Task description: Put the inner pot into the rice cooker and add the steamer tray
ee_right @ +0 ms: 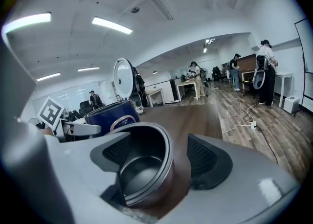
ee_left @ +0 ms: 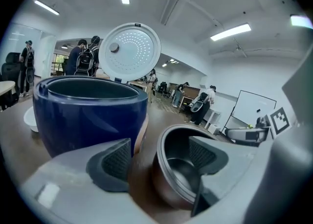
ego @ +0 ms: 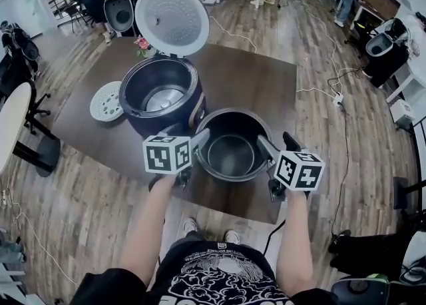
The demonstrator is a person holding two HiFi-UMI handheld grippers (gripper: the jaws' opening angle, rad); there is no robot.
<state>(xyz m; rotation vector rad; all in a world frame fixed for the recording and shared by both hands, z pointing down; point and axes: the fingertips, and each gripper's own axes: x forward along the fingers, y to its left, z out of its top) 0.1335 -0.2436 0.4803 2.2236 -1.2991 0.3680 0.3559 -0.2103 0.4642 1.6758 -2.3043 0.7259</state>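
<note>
The dark metal inner pot (ego: 232,144) stands on the brown table (ego: 253,77), just right of the dark blue rice cooker (ego: 160,94), whose white lid (ego: 172,20) stands raised. The cooker's well holds no pot. My left gripper (ego: 196,153) is open astride the pot's left rim: in the left gripper view one pad (ee_left: 113,162) is outside the wall, the other inside the inner pot (ee_left: 178,169). My right gripper (ego: 271,157) is open astride the right rim (ee_right: 166,157), with a gap at its outer pad (ee_right: 201,157). The white steamer tray (ego: 106,102) lies left of the cooker.
The pot sits close to the table's near edge (ego: 226,212). Pink flowers (ego: 142,44) stand behind the cooker. Cables (ego: 333,64) run over the wooden floor to the right. People and other tables stand far off in the room.
</note>
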